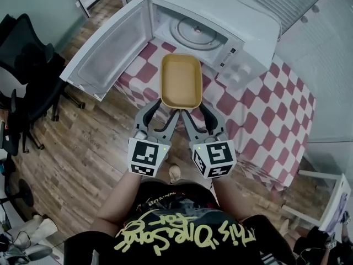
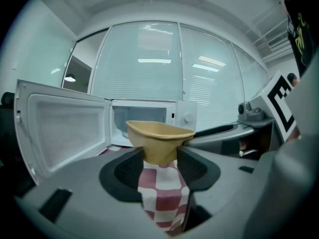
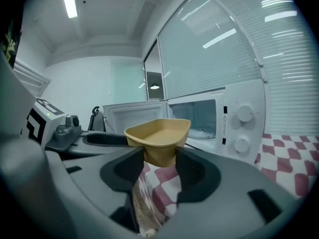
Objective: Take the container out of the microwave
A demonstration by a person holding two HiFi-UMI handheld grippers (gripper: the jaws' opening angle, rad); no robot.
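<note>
A tan, empty rectangular container (image 1: 180, 80) hangs in the air over the checkered table's near edge, outside the white microwave (image 1: 231, 24). The microwave door (image 1: 107, 48) stands wide open to the left, and the glass turntable (image 1: 196, 32) inside is bare. My left gripper (image 1: 164, 109) is shut on the container's near left corner, and my right gripper (image 1: 194, 110) is shut on its near right corner. In the left gripper view the container (image 2: 159, 138) sits pinched between the left gripper (image 2: 160, 161) pads. The right gripper view shows the container (image 3: 158, 136) clamped in the right gripper (image 3: 159, 161).
The microwave stands on a table with a red-and-white checkered cloth (image 1: 259, 112). A black office chair (image 1: 22, 65) is on the wooden floor at the left. A white stand (image 1: 325, 195) is at the lower right. White cabinets run behind the table.
</note>
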